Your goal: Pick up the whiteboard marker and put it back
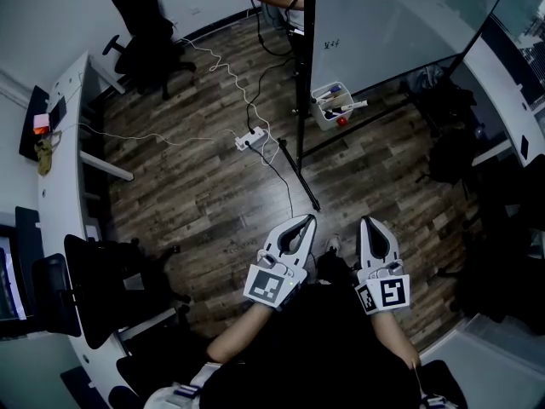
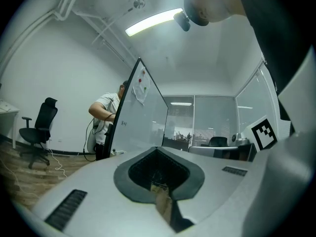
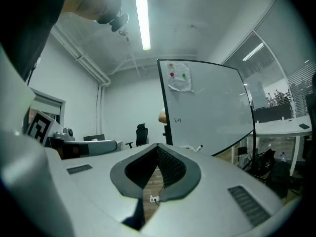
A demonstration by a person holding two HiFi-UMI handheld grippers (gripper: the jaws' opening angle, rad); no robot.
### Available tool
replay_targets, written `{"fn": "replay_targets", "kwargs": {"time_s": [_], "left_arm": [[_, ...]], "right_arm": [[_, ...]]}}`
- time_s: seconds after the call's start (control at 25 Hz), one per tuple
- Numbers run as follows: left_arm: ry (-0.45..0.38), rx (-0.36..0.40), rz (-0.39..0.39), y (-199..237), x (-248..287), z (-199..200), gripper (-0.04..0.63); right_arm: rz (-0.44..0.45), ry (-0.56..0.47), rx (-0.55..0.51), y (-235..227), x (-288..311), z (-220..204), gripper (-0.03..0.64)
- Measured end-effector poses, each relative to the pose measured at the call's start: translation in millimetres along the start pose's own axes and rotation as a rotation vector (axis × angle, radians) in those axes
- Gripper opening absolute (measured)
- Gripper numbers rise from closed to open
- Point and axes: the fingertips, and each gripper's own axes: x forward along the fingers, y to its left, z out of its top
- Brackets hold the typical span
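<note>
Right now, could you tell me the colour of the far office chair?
Black; the office chair shows best in the head view.

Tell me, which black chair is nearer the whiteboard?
The office chair by the far wall, across from the whiteboard. The other chair stands at the curved desk.

The head camera looked steeply down onto the wooden floor (image 1: pixel 196 186), with the left gripper (image 1: pixel 305 221) and right gripper (image 1: pixel 368 222) close at its bottom edge and the whiteboard (image 1: pixel 392 24) far off at the top. Each gripper camera sat just behind its own jaws and faced level across the room. All three views shared the whiteboard and the black office chair (image 1: pixel 145 24); the left gripper view caught the board nearly edge-on, the right gripper view its face.
</note>
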Motion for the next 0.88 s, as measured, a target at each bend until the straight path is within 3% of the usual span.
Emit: {"fn": "replay_targets", "kwargs": {"time_s": [0.36, 0.88], "left_arm": [[0.022, 0.017, 0.038, -2.4, 62.1, -1.6, 0.008], [0.012, 0.018, 0.126, -12.2, 114.9, -4.3, 0.008]], "right_arm": [[0.023, 0.006, 0.003, -60.0, 28.0, 11.2, 0.014], [0.121, 0.014, -0.008, -103.0, 57.4, 14.7, 0.014]]}}
